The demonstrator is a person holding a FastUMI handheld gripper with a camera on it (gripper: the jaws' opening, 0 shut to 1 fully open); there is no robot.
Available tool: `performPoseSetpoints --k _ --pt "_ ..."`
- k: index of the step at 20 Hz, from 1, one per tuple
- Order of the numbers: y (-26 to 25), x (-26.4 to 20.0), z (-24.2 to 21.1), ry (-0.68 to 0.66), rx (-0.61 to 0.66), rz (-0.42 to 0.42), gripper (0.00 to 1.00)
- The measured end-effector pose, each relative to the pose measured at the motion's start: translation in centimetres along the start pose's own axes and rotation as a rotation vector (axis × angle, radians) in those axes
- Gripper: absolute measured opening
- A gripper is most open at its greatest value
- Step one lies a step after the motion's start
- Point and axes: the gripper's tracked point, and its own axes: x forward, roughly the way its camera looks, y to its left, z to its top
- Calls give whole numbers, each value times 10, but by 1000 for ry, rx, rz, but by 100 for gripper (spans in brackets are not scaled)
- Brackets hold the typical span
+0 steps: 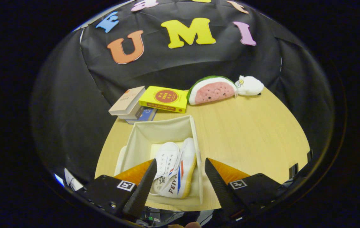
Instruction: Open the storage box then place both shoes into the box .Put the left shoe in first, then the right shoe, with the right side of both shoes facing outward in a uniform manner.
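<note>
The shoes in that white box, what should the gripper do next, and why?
Probably back away: both shoes already lie side by side inside the open storage box, and the gripper hangs open above them, holding nothing. The task looks done.

Matt cloth storage box (154, 133); 2 canvas shoes (175, 167); smooth pale wood-grain table (246, 133); plush watermelon toy (211, 90).

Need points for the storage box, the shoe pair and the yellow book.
storage box (154, 131): gripper view, on its bare far inner wall.
shoe pair (175, 167): gripper view, on the side of the striped shoe, between the open claw's fingers.
yellow book (166, 96): gripper view, on its front cover.
</note>
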Motion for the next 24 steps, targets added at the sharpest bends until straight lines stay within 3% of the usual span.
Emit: performPoseSetpoints --k 10,24 --pt "-39 -101 77 -385 -112 -89 95" --pt "-53 -117 87 -511 -47 -97 96"
